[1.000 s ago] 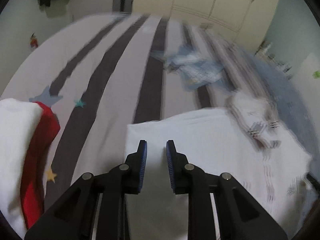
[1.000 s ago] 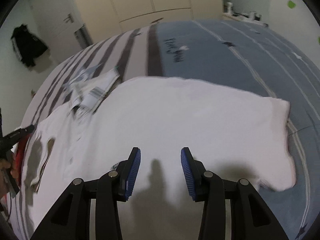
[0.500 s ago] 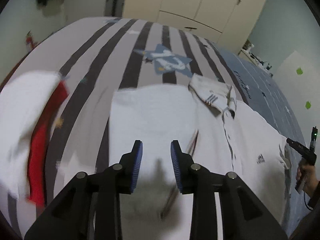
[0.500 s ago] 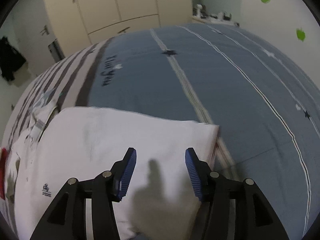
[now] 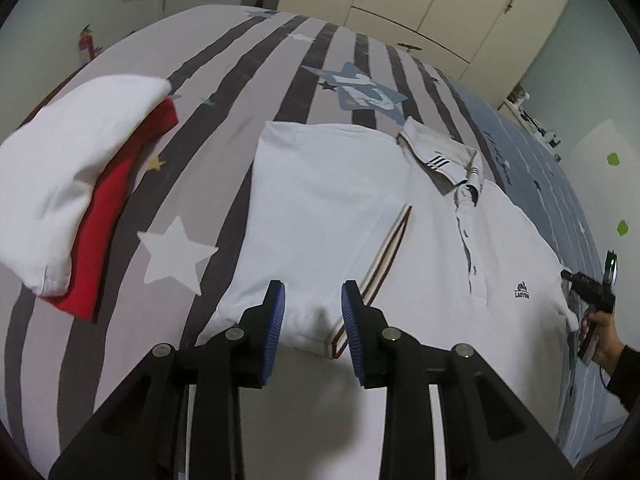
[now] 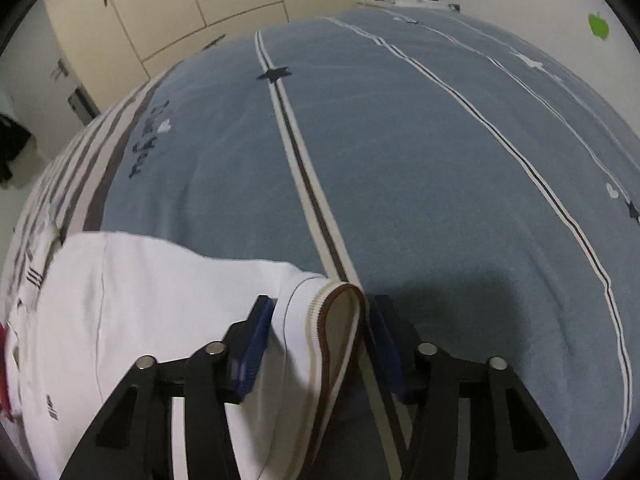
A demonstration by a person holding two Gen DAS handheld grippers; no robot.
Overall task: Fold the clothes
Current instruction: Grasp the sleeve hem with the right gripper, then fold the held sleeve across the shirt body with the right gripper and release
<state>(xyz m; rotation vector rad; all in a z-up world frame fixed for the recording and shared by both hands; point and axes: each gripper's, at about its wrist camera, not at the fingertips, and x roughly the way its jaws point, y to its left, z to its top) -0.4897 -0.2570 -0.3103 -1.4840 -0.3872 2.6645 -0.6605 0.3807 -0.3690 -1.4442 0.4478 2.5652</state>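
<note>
In the left wrist view our left gripper (image 5: 313,312) hovers part-open and empty over the near edge of the white polo shirt (image 5: 320,208), which lies flat on the bed (image 5: 224,92) with one sleeve already folded in, its collar (image 5: 440,156) pointing away from us and its long axis running from us toward the wardrobe. In the right wrist view our right gripper (image 6: 320,336), its jaws having just been closing, brackets the striped cuff (image 6: 336,320) of the other sleeve at the shirt's right edge, the shirt body spreading left of it; we cannot tell whether the pads press yet.
</note>
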